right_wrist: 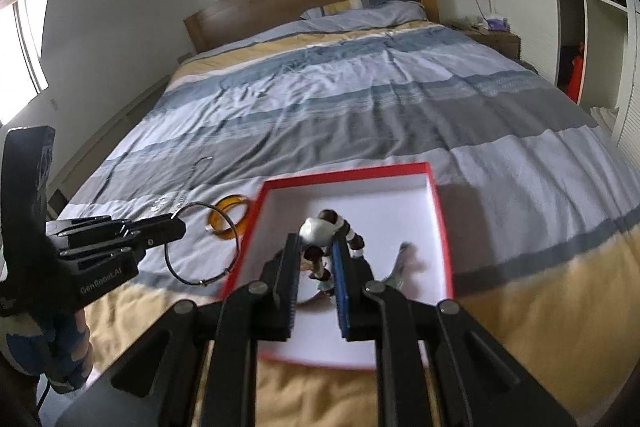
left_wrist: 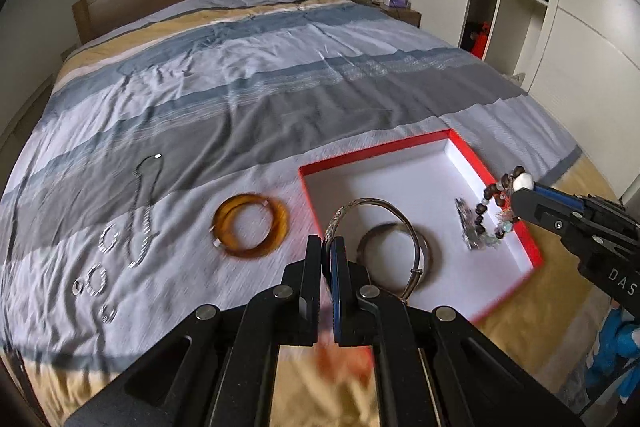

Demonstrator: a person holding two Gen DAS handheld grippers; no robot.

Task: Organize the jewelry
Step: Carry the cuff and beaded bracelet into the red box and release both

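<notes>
Both carry jewelry toward red box (left_wrist: 532, 247): left gripper (left_wrist: 329, 255) fingers clamped on silver bangle (left_wrist: 384, 205), right gripper (right_wrist: 316, 259) fingers clamped on bead bracelet (right_wrist: 320, 231). Next, probably release inside.

We see soft daylight entering from a window (right_wrist: 16, 43) at left, glaring white. Near things on the bed (left_wrist: 280, 75) smear with motion blur. Fisheye bending darkens our corners.

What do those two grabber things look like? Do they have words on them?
Both are black, with flat straight fingers, blue pads inside and round silver pins at the joints. The left gripper has pale lettering on its side that looks like "GenRobot.AI". The right gripper shows the letters "DAS". Blue-and-white gloves hold them.
</notes>
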